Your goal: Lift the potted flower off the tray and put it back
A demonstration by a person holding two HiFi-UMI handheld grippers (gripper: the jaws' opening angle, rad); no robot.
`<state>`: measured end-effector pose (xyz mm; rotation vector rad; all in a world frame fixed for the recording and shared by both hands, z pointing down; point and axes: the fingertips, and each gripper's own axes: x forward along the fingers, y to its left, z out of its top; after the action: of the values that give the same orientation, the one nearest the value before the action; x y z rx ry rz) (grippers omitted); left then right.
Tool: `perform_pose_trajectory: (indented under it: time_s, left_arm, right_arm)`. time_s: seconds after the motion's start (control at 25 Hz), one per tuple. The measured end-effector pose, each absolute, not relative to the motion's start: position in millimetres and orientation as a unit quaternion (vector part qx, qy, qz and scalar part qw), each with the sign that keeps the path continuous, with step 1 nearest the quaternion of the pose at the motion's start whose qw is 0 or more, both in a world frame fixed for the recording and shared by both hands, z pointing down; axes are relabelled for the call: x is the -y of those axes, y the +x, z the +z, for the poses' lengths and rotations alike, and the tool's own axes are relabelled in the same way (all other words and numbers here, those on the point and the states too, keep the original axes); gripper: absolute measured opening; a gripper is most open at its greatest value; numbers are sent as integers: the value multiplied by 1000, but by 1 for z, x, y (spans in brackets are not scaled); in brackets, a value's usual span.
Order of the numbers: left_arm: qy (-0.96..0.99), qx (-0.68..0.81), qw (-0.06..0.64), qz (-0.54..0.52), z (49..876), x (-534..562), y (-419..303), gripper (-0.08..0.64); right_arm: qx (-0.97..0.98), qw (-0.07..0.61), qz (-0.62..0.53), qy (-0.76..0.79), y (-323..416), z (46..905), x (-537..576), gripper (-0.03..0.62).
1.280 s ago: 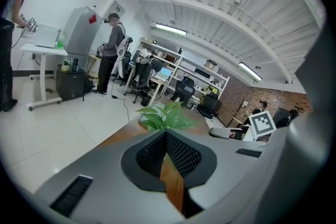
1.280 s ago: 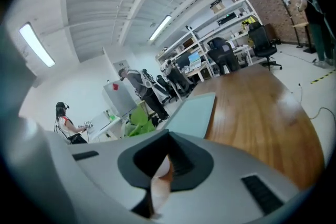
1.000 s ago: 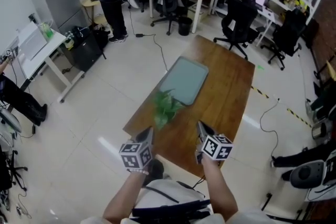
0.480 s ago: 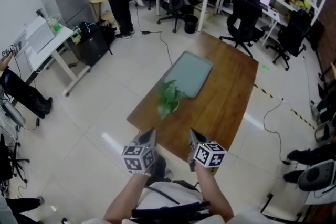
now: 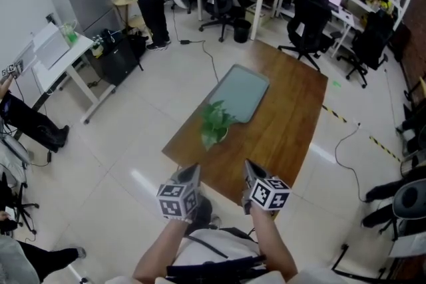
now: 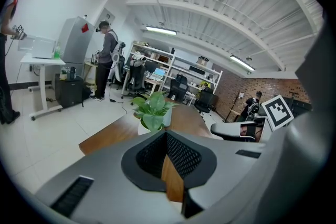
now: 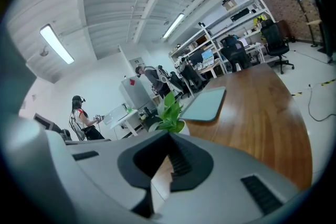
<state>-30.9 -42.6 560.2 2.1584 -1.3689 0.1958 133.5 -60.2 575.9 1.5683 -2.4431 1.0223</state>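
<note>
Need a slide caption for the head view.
Left gripper and right gripper, both shut and empty, at the table's near edge; potted flower stands beside the tray.

pot [image 6: 140, 127] partly hidden behind left tool [image 6: 166, 134]

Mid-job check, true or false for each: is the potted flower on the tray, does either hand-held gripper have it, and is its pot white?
1. The potted flower stands on the tray. False: it stands on the wooden table, just off the tray's near end.
2. The left hand-held gripper grips the flower. False: its jaws are together with nothing between them, short of the plant.
3. The right hand-held gripper holds nothing. True.
4. The pot is white. True.
</note>
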Motion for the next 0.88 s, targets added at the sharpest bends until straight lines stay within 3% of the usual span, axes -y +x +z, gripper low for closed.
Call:
perform_pose_trajectory:
  time_s: [0.36, 0.56, 0.68, 0.88]
  left_arm:
    - [801, 518, 291, 69, 557, 63, -35, -5]
    - [804, 515, 289, 67, 550, 82, -41, -5]
    - [805, 513, 289, 69, 547, 95, -43, -5]
    - [812, 503, 285, 74, 542, 115, -45, -5]
  right_arm:
    - [789, 22, 332, 516, 138, 581, 90, 2]
    - [774, 48, 345, 528, 135, 607, 131, 46]
    - [768, 63, 358, 528, 133, 619, 157, 124]
    - [762, 88, 369, 525, 124, 636, 195, 133]
